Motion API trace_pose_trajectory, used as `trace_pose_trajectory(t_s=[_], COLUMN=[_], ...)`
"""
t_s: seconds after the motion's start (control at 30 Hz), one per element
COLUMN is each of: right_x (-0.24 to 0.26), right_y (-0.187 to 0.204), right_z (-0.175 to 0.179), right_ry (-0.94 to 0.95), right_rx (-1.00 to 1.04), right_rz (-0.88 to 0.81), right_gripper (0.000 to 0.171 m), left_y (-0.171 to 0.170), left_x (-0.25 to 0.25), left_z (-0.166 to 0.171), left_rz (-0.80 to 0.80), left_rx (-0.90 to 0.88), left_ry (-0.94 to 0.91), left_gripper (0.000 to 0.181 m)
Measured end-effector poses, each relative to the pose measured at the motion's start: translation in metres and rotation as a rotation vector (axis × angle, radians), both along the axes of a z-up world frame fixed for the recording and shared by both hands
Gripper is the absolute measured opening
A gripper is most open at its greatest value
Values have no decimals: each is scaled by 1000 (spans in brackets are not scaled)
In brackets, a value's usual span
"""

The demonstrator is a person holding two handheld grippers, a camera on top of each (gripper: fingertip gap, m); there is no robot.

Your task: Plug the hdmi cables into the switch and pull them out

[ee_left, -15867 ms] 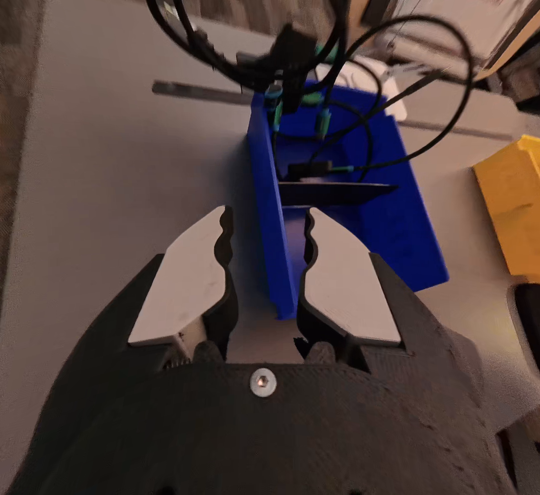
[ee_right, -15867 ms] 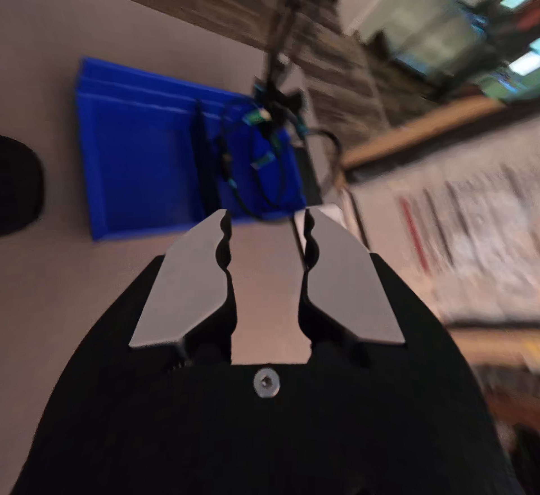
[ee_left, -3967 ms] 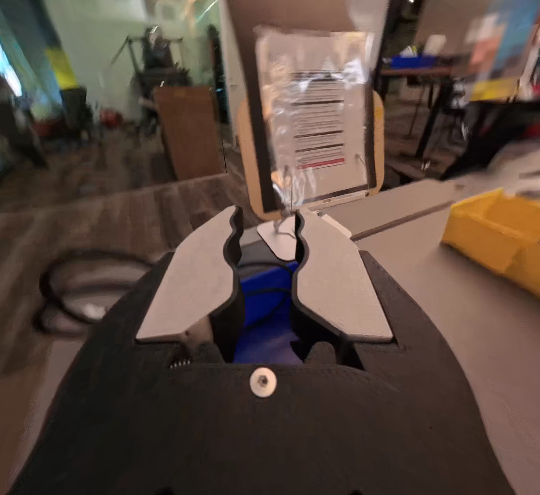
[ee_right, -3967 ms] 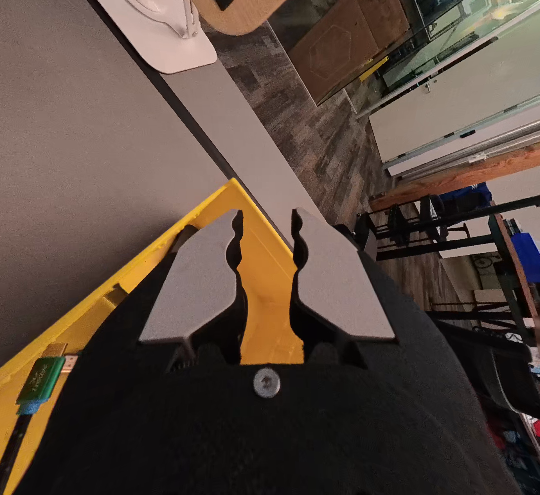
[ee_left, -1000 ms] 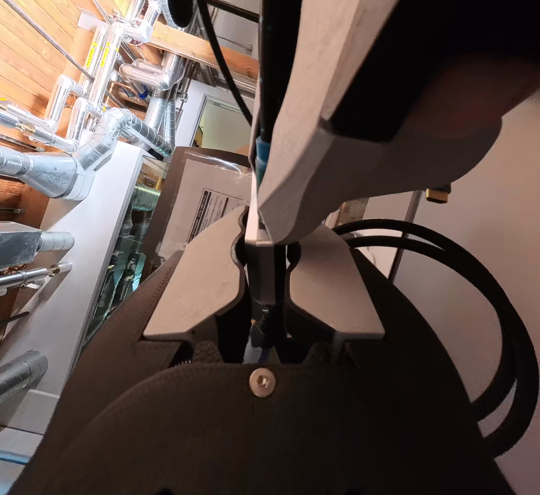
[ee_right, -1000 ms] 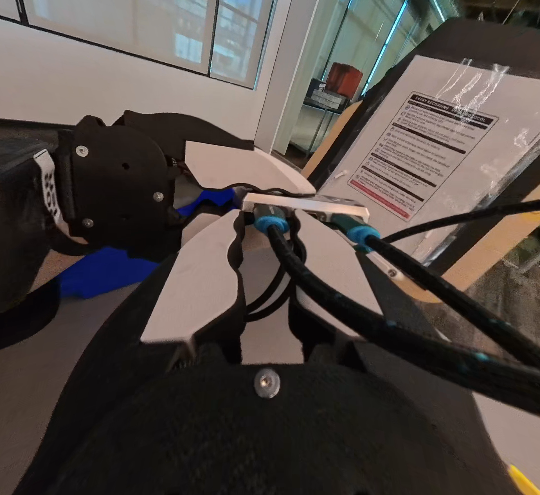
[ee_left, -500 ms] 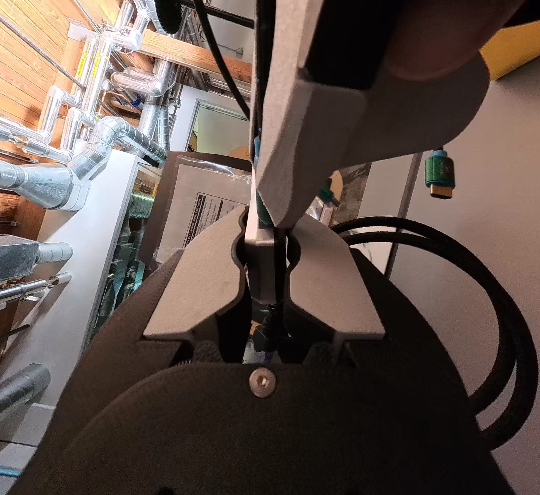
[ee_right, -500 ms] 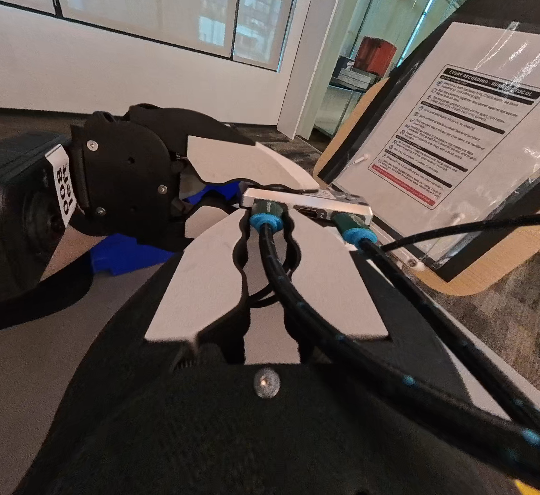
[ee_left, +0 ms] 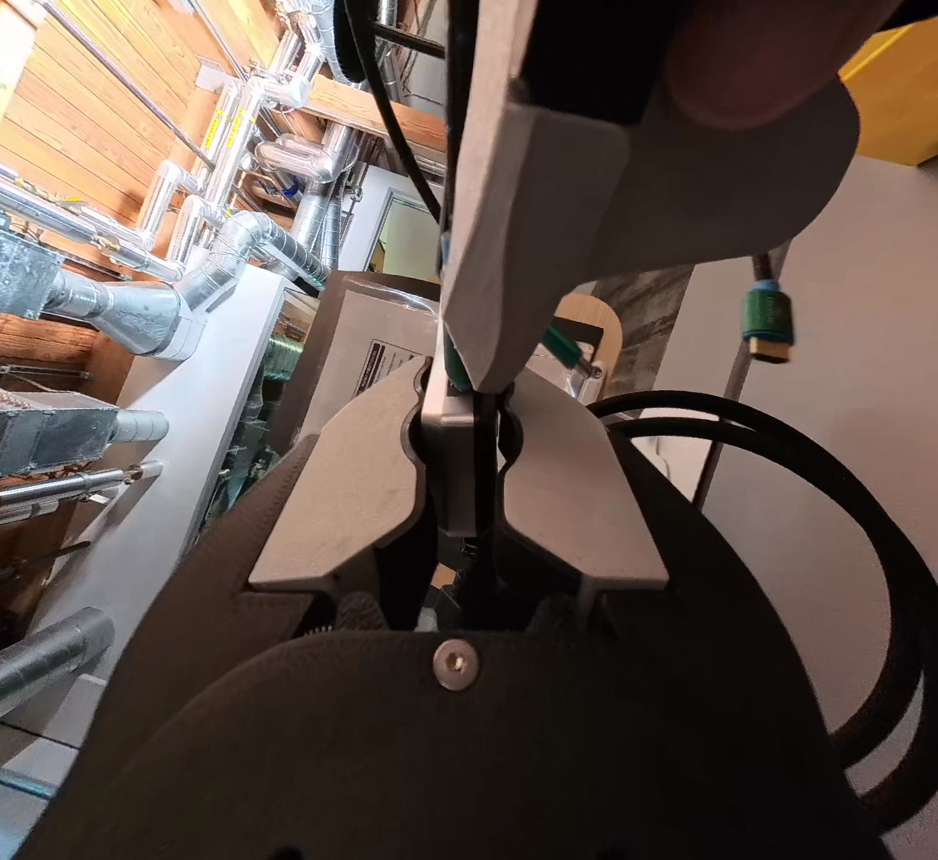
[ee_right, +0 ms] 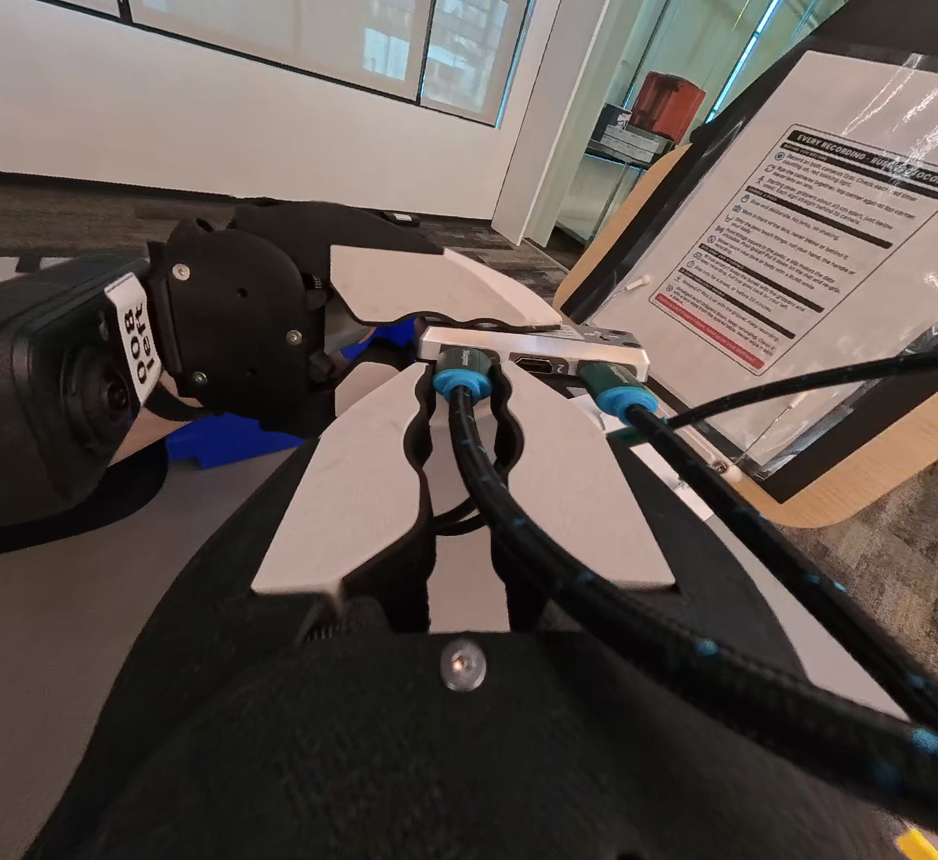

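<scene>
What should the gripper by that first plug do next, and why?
Probably close on the first plug and draw it straight back. The right gripper sits open around it, that plug and a second plug look seated, and the left gripper clamps the silver switch steady, so pulling seems next.

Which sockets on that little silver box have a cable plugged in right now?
The two outer ones. On the silver HDMI switch, one green plug sits at the left, another at the right; the middle port is empty.
</scene>
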State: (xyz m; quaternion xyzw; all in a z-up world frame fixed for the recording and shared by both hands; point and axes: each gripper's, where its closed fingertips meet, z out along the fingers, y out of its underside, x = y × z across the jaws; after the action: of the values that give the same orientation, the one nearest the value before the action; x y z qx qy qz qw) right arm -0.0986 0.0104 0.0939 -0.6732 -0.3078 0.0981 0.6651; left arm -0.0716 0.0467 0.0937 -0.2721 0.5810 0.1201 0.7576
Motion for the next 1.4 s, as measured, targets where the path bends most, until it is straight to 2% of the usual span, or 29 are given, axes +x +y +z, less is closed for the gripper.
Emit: trace_pose_trajectory(t_s=[0.37,0.53,0.73,0.93,1.1,1.2,1.27,1.33,1.4], right_x=[9,6,7,9,7,5,6,7,7], right_y=[-8,-5,-14,-7,-6,-10,-11,-10,-11], right_z=[-14,-6,0,-1,-1,3,6,6,6], right_ry=[-55,47,155,100,-25,26,86,64,40], right_rx=[-197,-153,-206,-166,-106,-118,-129,-110,-95], right_rz=[18,44,178,59,-58,3,49,37,28], right_gripper=[22,22,22,22,21,21,22,22,22], left_y=[-7,-3,-13,-5,-5,-8,-12,-12,-12], left_x=[7,3,1,2,1,0,1,4,4], left_z=[-15,-6,-5,-5,-3,1,0,-4,-1], left_rz=[-8,11,-56,-8,6,-29,-58,-73,-65], left_rx=[54,18,-9,-44,-61,-72,-149,-212,-176], left_ry=[138,79,89,53,34,13,9,1,-46], left_gripper=[23,22,22,22,22,23,22,24,27])
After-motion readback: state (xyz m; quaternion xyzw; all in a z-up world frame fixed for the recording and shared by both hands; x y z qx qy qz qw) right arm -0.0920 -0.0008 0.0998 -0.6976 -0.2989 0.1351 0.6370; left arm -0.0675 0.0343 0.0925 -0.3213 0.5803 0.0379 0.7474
